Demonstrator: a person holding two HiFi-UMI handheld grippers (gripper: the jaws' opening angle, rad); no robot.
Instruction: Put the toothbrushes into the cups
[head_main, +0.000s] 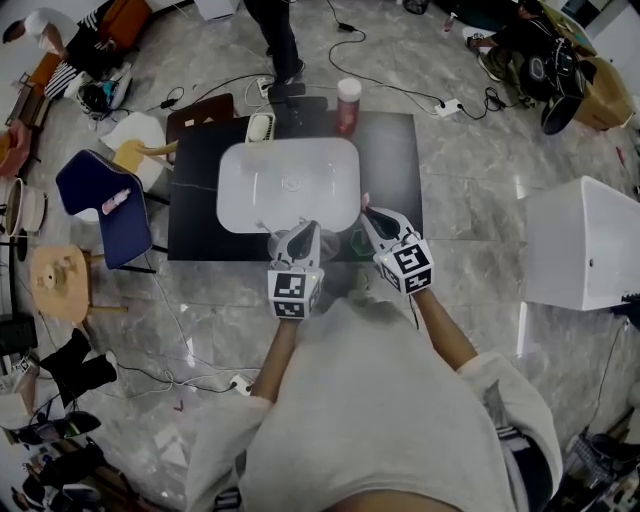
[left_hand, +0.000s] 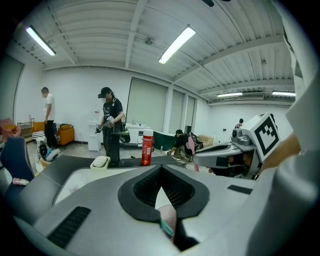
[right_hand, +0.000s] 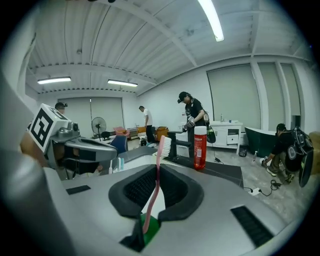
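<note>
Right gripper (right_hand: 159, 167) is clenched on the pink toothbrush (right_hand: 157, 187): bristles up, handle running down through the jaws, with the green cup (right_hand: 151, 227) showing right under the handle end at the near edge of the black table (head_main: 395, 150). Left gripper (left_hand: 161, 169) has its jaws together at the tips, apparently pinching a pale toothbrush handle with teal trim (left_hand: 168, 220). A pale cup (head_main: 276, 243) seems to sit under its tip, but that is hard to confirm. The white sink basin (head_main: 290, 150) is just behind both cups. Step in hand looks like lining up over the cups. To do it well, keep each brush upright and centre the handle end over the cup mouth. Lower until the end is well inside the rim, and only then let go; a high drop could bounce out or tip a light cup. Do one side at a time so the grippers don't bump. The red bottle (right_hand: 200, 147) has a printed label too small to read. The marker cubes show black-and-white squares only, no letters, and no brand is legible.
</note>
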